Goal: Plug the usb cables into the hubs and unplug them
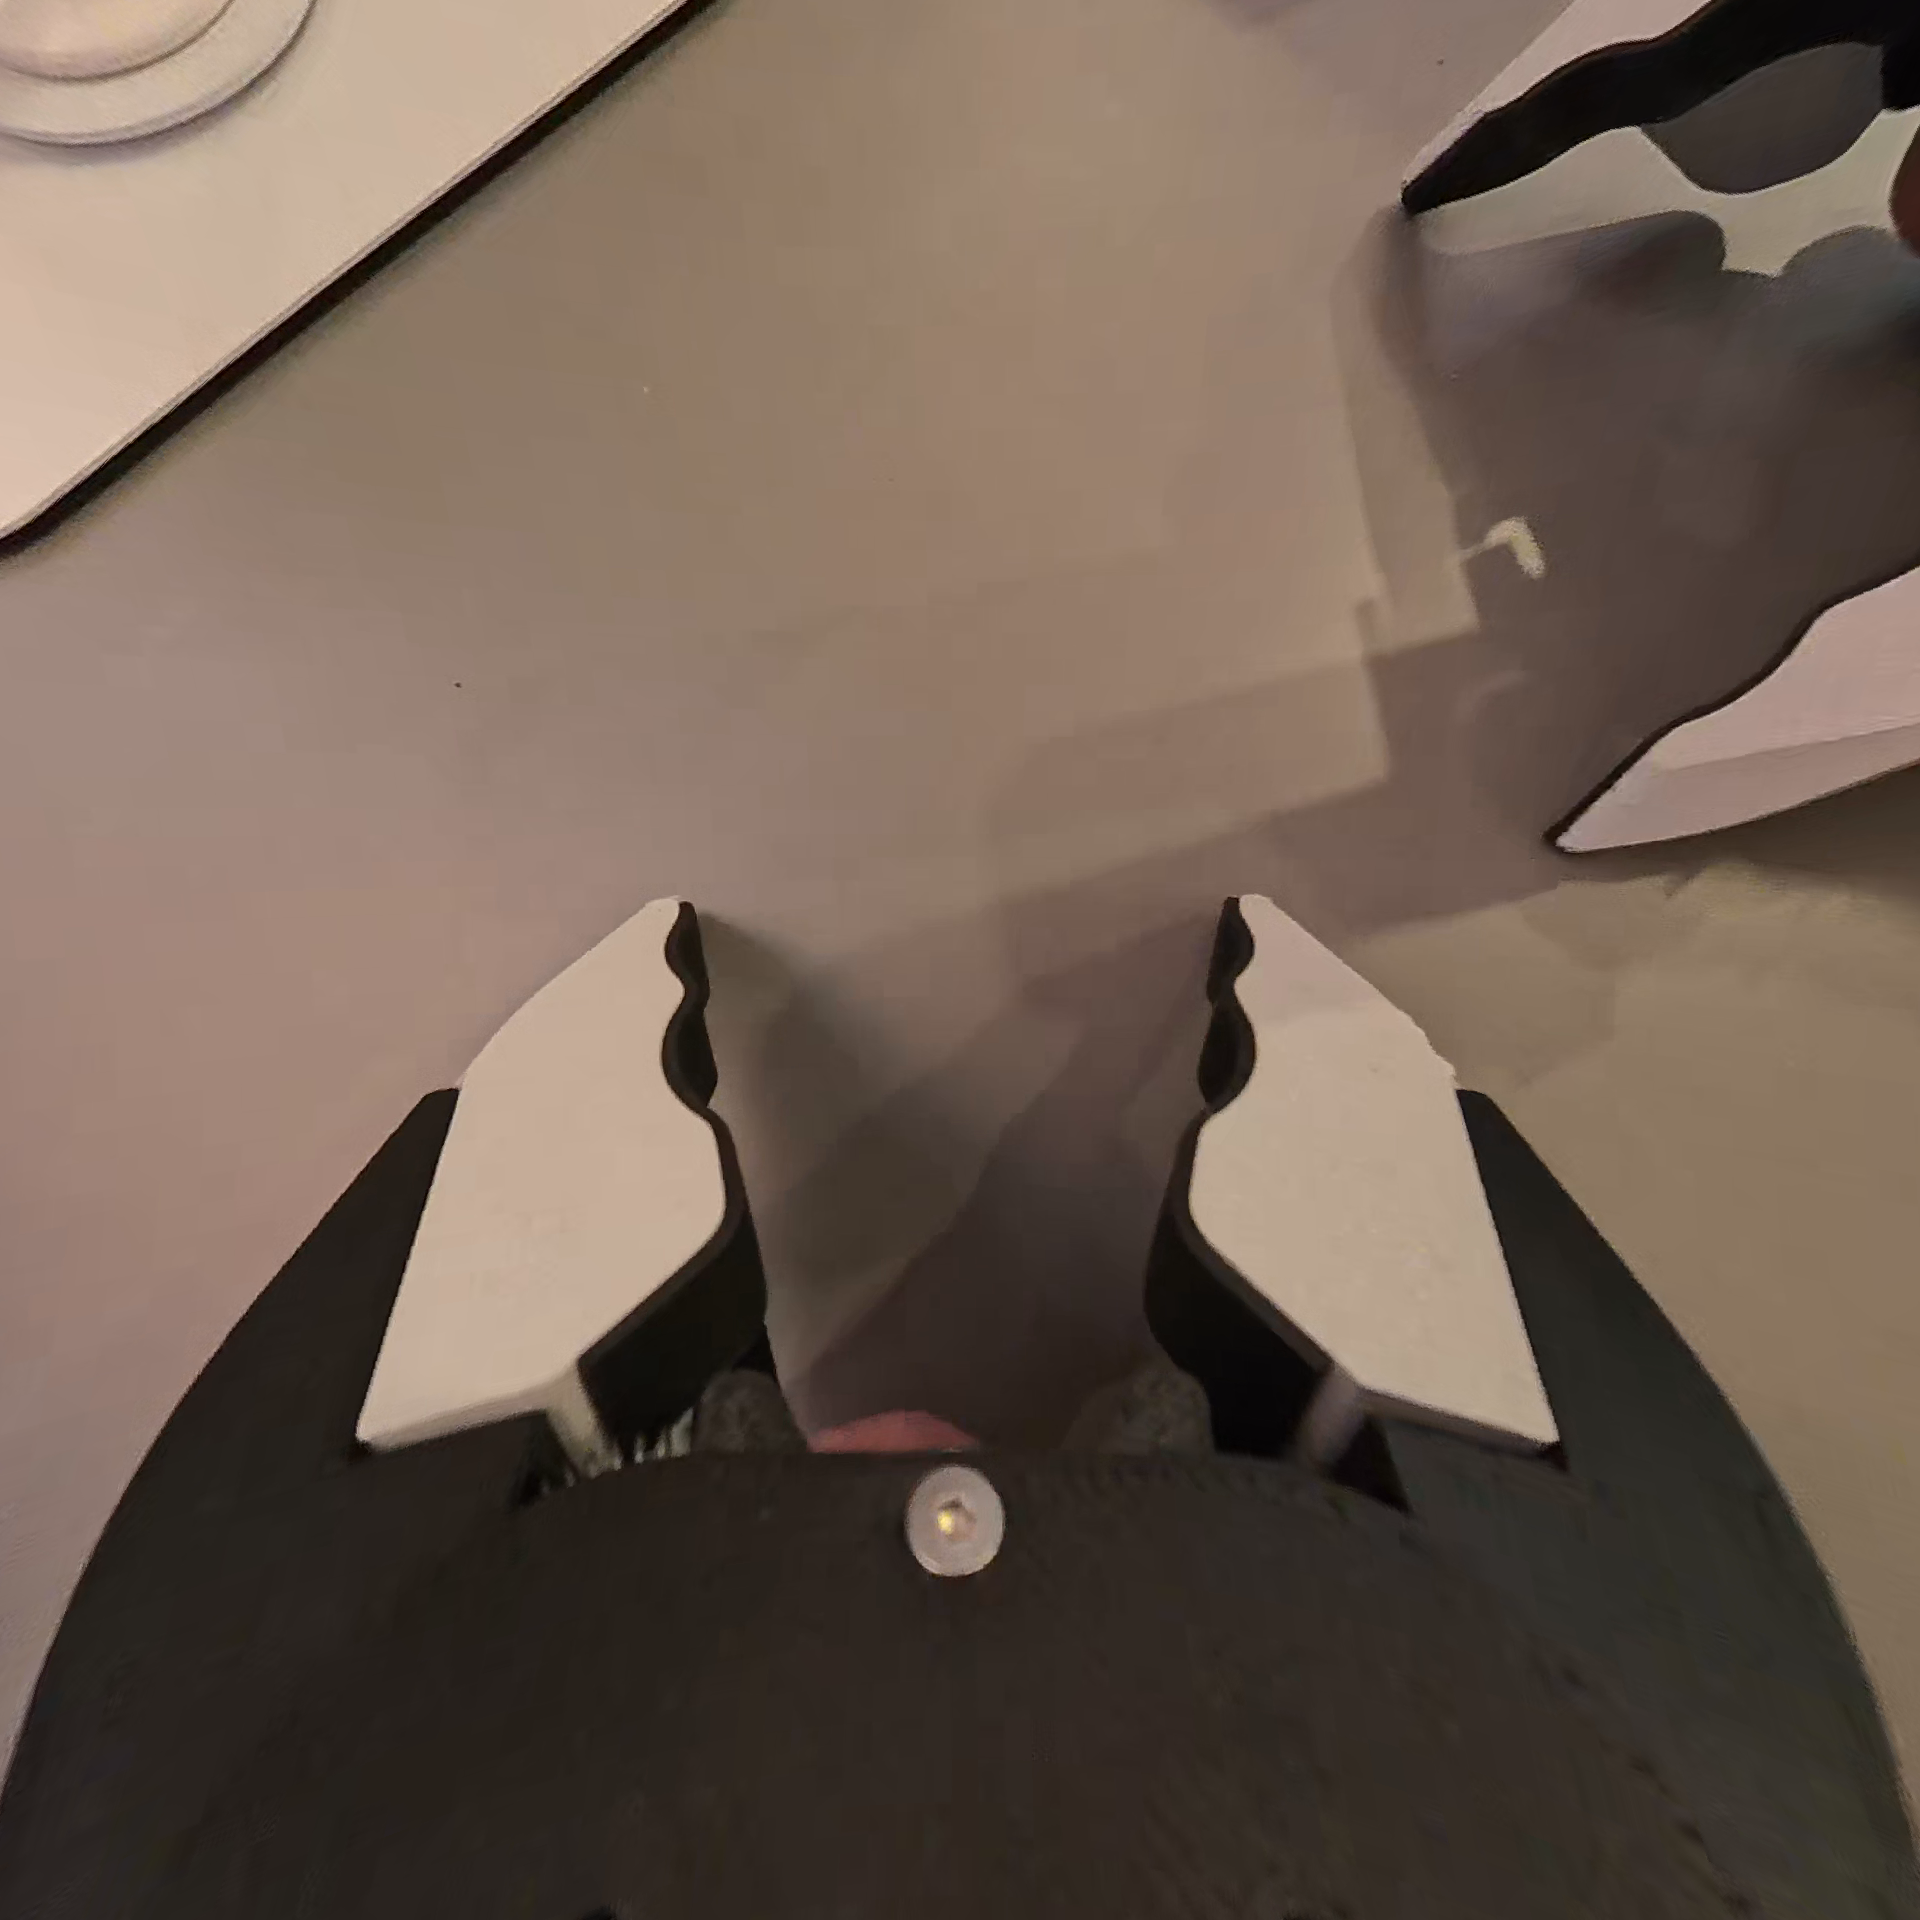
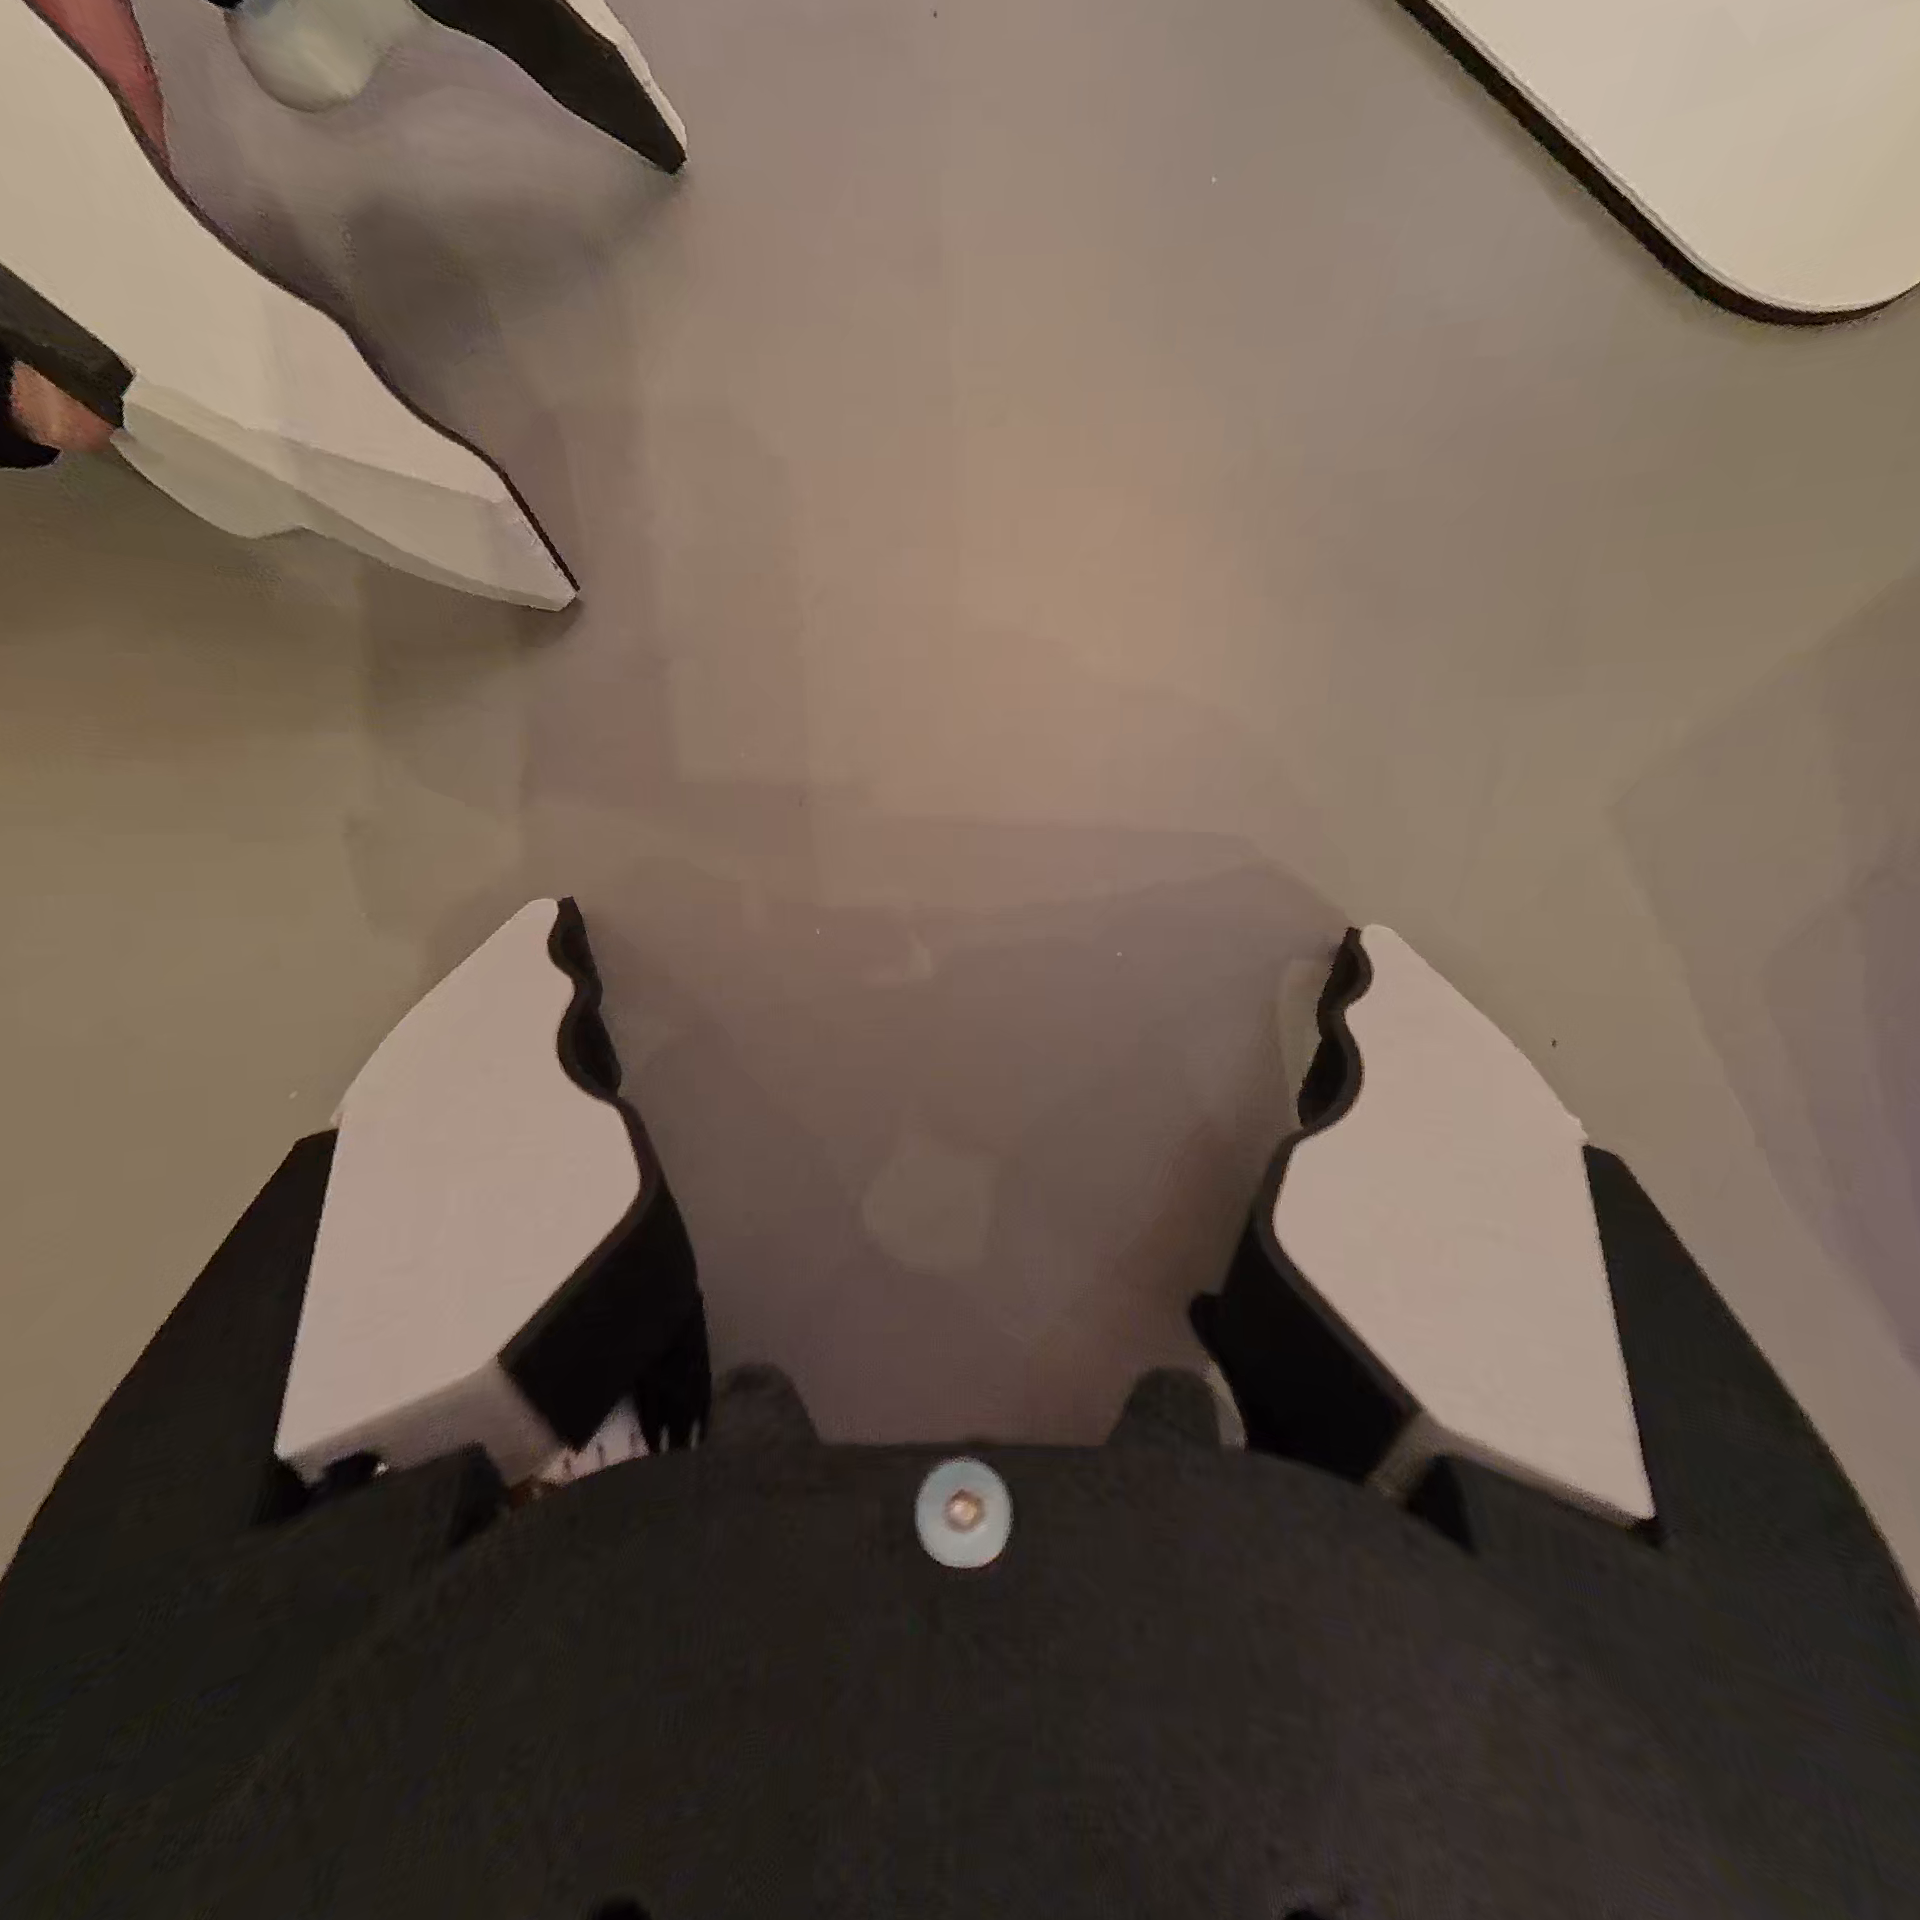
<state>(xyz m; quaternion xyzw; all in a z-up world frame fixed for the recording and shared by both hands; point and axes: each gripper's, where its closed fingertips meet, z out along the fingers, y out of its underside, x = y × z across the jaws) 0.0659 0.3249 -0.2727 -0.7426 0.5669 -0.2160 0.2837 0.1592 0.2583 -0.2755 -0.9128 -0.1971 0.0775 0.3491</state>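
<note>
- Spanning both wrist views, a plain grey table (image 1: 831, 520) fills the background, crossed by soft, smeared shadows.
- Left gripper (image 1: 956, 914): black body with white fingers (image 1: 582, 1143) edged in wavy black pads. The jaws stand spread over the table, and only bare tabletop shows between them.
- Right gripper (image 2: 956, 925): same build, jaws spread wider than the left's, pads pressing on nothing, only grey surface between them.
- Each tool also appears in the other's view. The right one reaches in from the upper right of the left wrist view, the left one from the upper left of the right wrist view, both with fingers parted.
- A white board with a dark edge (image 1: 208, 291) lies on the table at the upper left of the left wrist view. A similar white slab with a rounded corner (image 2: 1714, 156) lies at the upper right of the right wrist view.
- A round, pale translucent object (image 1: 114, 73) rests on the board, cut off by the frame's corner.
- A small whitish mark (image 1: 1496, 545) sits between the right tool's fingers, too blurred to identify.
- Where the USB cables and hubs are cannot be told; neither shows clearly in either view.
</note>
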